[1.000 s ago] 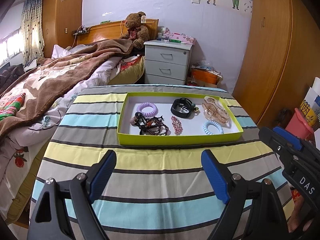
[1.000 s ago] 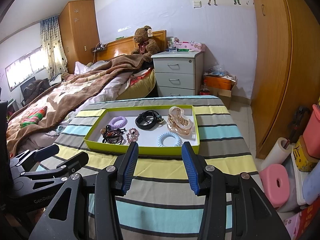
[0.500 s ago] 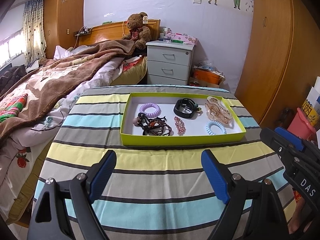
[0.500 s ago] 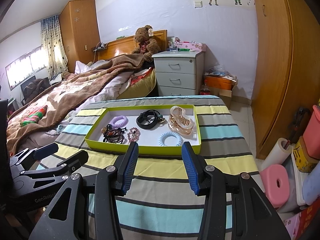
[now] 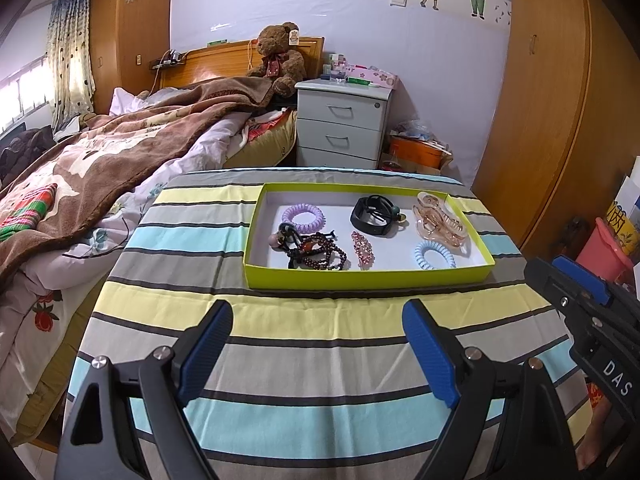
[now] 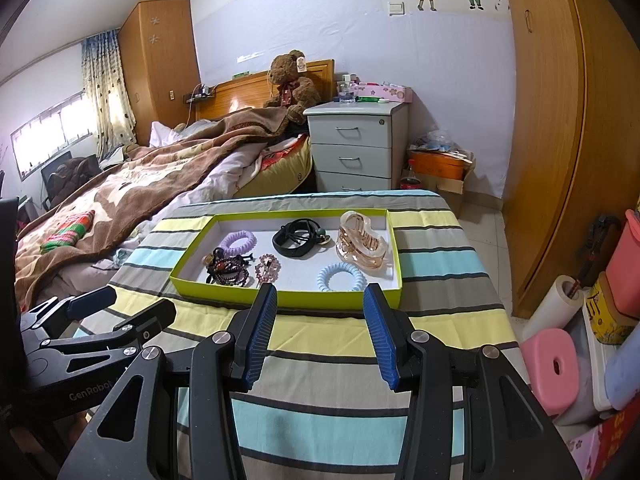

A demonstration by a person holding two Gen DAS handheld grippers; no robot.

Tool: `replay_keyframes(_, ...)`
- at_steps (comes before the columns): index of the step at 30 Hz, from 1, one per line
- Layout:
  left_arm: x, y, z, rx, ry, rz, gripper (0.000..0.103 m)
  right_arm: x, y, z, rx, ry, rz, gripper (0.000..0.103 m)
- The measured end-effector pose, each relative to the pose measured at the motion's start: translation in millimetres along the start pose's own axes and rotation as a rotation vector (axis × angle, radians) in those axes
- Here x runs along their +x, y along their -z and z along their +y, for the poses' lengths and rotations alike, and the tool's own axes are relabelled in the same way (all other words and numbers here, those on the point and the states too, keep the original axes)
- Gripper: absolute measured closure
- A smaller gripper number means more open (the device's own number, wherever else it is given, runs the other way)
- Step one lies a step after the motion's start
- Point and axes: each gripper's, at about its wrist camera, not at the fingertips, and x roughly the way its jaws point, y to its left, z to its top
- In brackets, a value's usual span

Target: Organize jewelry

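A lime-green tray (image 5: 368, 280) sits on the striped tabletop (image 5: 304, 320), holding the jewelry: a purple coil hair tie (image 5: 303, 217) at its far left, a dark beaded bracelet (image 5: 316, 254) at its near left, a black band (image 5: 371, 221) mid-back, a clear claw clip (image 5: 440, 221) at right, a blue coil tie (image 5: 434, 255) near right. Left hand-held gripper (image 5: 318, 346) and right hand-held gripper (image 6: 320, 320) both hover before the tray's near wall, jaws spread wide, holding nothing
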Motion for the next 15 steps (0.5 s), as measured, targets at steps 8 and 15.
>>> replay_keyframes(8, 0.0, -0.4, 0.1, -0.002, -0.005, 0.000, 0.015, 0.5, 0.5, 0.3, -0.002, 0.000, 0.001, 0.057)
replay_keyframes(15, 0.0, -0.3, 0.6, -0.001, -0.010, 0.000, 0.015, 1.2, 1.2, -0.1, -0.002, 0.001, 0.003, 0.057)
